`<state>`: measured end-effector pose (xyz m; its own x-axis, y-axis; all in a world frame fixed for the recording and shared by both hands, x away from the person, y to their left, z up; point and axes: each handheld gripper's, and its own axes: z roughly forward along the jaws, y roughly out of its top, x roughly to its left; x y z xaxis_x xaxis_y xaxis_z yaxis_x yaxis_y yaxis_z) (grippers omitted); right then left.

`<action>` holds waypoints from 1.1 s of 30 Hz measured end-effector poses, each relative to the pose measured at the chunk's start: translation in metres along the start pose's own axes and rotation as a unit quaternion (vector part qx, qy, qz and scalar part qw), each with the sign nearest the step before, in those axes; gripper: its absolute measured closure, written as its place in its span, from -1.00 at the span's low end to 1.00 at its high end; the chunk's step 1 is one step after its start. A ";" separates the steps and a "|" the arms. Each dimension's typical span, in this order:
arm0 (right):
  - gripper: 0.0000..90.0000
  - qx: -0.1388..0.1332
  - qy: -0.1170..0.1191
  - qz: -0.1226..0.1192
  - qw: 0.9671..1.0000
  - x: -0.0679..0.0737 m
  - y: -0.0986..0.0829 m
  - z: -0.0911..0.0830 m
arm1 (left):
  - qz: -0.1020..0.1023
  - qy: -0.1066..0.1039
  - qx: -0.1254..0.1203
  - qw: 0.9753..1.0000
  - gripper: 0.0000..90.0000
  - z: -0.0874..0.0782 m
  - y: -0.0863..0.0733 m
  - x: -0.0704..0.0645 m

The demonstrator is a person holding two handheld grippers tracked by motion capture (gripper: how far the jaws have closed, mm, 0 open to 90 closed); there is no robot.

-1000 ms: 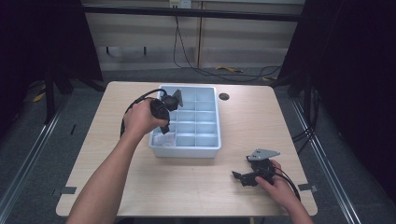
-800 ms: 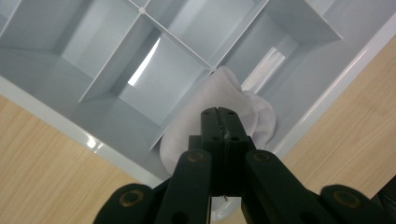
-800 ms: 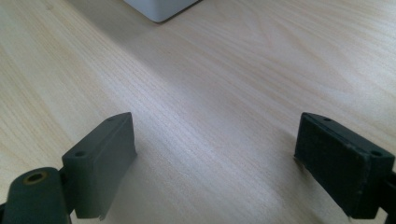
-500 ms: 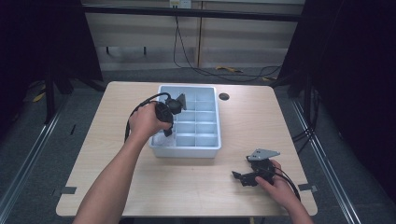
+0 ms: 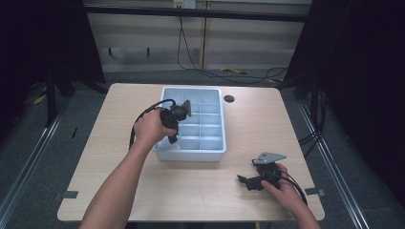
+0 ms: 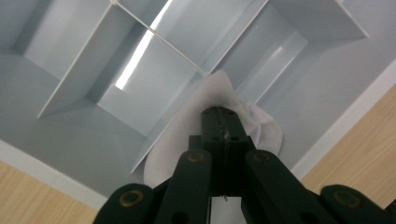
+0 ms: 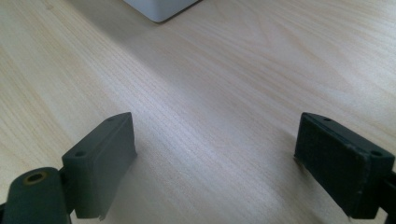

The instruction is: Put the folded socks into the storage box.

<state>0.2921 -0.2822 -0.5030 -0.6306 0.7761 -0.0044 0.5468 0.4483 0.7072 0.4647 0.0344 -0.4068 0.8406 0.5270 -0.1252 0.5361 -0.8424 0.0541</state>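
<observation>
A pale blue-grey compartment tray point(image 5: 191, 155) stands in the middle of the wooden table. My left gripper point(image 5: 172, 139) points down into its front-left compartment. In the left gripper view the jaws of that gripper point(image 6: 221, 115) are shut on a white cloth point(image 6: 180, 137), which bunches against the tray's thin dividers point(image 6: 159, 39). My right gripper point(image 5: 244, 181) rests low over the table at the front right. Its jaws point(image 7: 229, 154) stand wide open with bare wood between them.
A dark round hole point(image 5: 229, 98) sits in the tabletop behind the tray's right corner. One corner of the tray point(image 7: 159, 7) shows at the top of the right gripper view. Cables trail from both grippers, and dark floor surrounds the table.
My left hand and gripper have shifted from the tray's back-left area toward its front-left compartment and dipped lower. The right gripper has stayed put.
</observation>
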 end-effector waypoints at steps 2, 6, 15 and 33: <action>-0.75 0.000 0.000 0.000 1.000 0.000 0.000 0.000 | 0.003 0.002 0.008 1.000 1.00 0.005 0.000 -0.001; -0.75 0.000 0.000 0.000 1.000 0.000 0.000 0.000 | 0.002 0.001 0.010 1.000 1.00 0.012 -0.002 0.000; -0.75 0.001 0.000 0.001 1.000 0.000 0.000 0.000 | -0.002 0.001 0.006 1.000 1.00 0.020 -0.004 0.001; -0.75 0.001 0.000 0.001 1.000 0.000 0.000 0.000 | -0.011 0.000 -0.029 1.000 0.82 0.009 -0.015 0.002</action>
<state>0.2920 -0.2821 -0.5030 -0.6296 0.7769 -0.0029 0.5489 0.4475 0.7061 0.4579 0.0467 -0.4166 0.8284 0.5454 -0.1278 0.5583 -0.8224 0.1092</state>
